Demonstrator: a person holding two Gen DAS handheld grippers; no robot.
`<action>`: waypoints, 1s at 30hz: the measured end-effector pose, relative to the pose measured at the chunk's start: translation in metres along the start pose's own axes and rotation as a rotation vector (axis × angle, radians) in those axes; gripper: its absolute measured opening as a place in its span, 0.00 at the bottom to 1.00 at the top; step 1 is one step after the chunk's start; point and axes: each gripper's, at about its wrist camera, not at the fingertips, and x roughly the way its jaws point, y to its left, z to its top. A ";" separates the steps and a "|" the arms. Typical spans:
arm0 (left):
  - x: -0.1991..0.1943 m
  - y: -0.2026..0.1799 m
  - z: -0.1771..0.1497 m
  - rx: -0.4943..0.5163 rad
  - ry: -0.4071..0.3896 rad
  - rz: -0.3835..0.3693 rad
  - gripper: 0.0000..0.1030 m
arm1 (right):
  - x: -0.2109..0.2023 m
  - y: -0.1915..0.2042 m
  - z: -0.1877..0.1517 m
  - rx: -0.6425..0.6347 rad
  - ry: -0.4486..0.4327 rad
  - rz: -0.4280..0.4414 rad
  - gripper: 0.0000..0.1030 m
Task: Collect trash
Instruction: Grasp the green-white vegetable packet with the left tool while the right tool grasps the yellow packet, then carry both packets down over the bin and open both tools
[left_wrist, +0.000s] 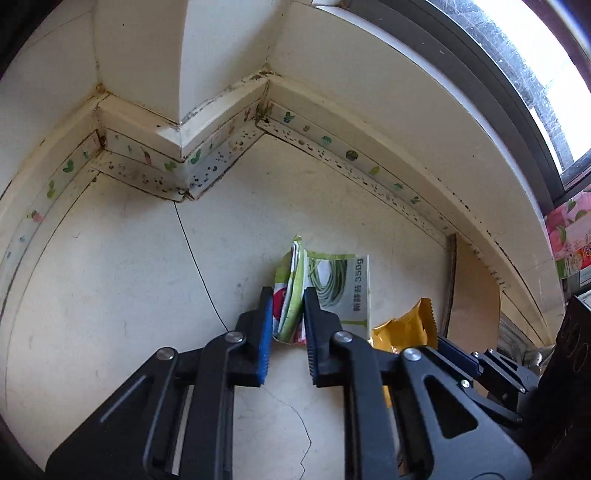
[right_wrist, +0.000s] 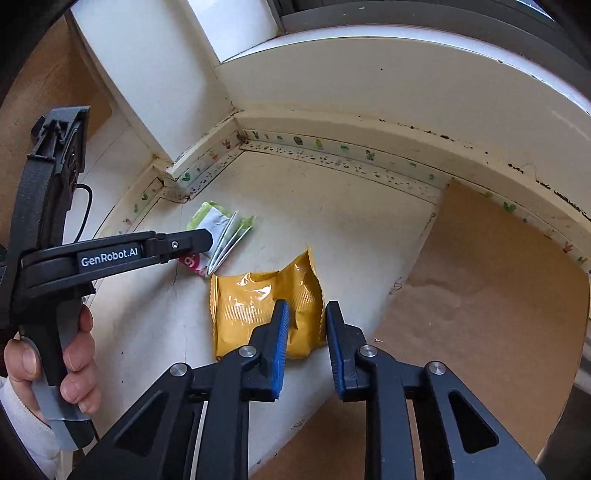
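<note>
A folded green-and-white food packet (left_wrist: 332, 284) stands on the pale floor near a wall corner. My left gripper (left_wrist: 287, 295) is shut on its folded edge, both blue pads pressing the layers. Seen from the right wrist view, the same packet (right_wrist: 229, 229) sits at the tip of the left gripper (right_wrist: 207, 240), which a hand (right_wrist: 77, 354) holds. A crumpled yellow foil packet (right_wrist: 251, 306) lies just beside it. My right gripper (right_wrist: 306, 308) is shut on that packet's right edge, which bunches between the pads. In the left wrist view the yellow packet (left_wrist: 402, 328) shows to the right.
A brown cardboard sheet (right_wrist: 480, 295) covers the floor to the right. A cream skirting board with a sticker strip (left_wrist: 325, 144) runs around a jutting wall column (left_wrist: 181, 92). A window (left_wrist: 535, 74) is above right, and a pink box (left_wrist: 569, 236) sits at the right edge.
</note>
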 end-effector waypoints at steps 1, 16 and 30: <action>-0.001 -0.001 -0.002 0.003 -0.007 0.009 0.09 | -0.002 0.001 -0.001 0.002 -0.004 0.004 0.18; -0.100 -0.011 -0.060 0.085 -0.065 0.098 0.05 | -0.077 0.032 -0.033 -0.019 -0.067 0.059 0.15; -0.249 -0.015 -0.178 0.219 -0.119 0.096 0.05 | -0.205 0.108 -0.123 -0.062 -0.177 0.075 0.15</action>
